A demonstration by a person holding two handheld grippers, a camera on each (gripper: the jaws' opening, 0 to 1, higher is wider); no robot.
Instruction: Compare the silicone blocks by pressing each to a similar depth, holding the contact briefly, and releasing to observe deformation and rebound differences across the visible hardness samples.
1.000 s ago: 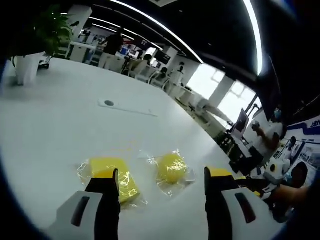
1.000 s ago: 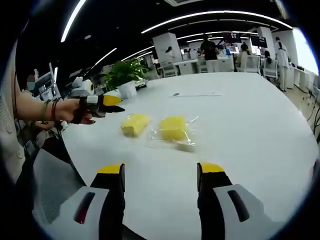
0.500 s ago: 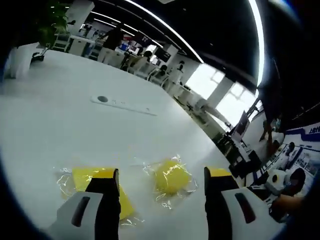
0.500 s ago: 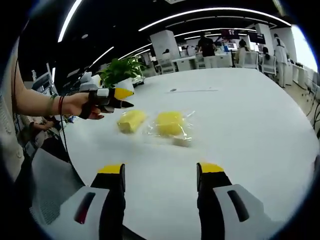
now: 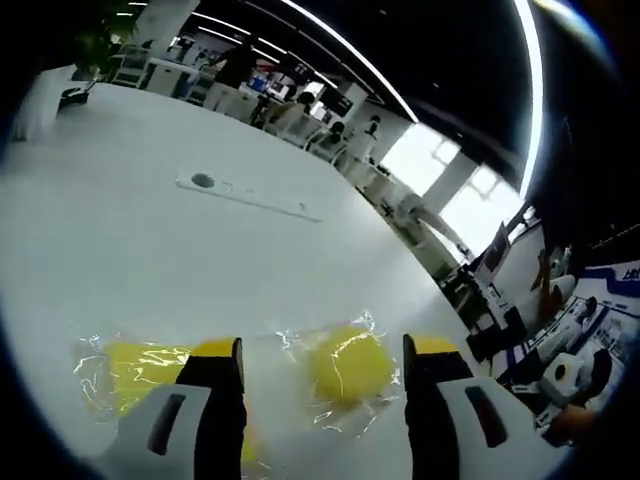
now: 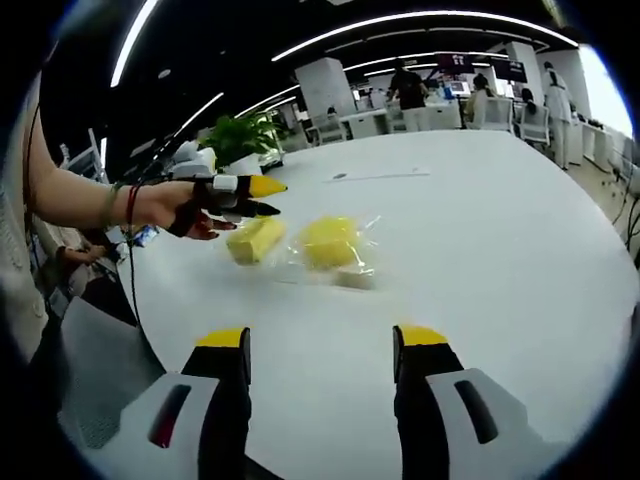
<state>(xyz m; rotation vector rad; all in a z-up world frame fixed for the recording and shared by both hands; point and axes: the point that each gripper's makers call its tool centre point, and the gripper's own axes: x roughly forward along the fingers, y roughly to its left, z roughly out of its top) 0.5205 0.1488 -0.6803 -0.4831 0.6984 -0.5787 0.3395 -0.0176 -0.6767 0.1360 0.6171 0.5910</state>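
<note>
Seen from the right gripper view, the left claw [image 6: 262, 197] moves forward across the second, from well to the left of the two wrapped yellow blocks to just above the near edge of the left block [image 6: 254, 240]; its hand [image 6: 180, 208] comes with it; in the left gripper view the blocks slide down toward the jaws, the round block [image 5: 349, 364] now sitting between the two jaw tips; the jaw gap is unchanged.
</note>
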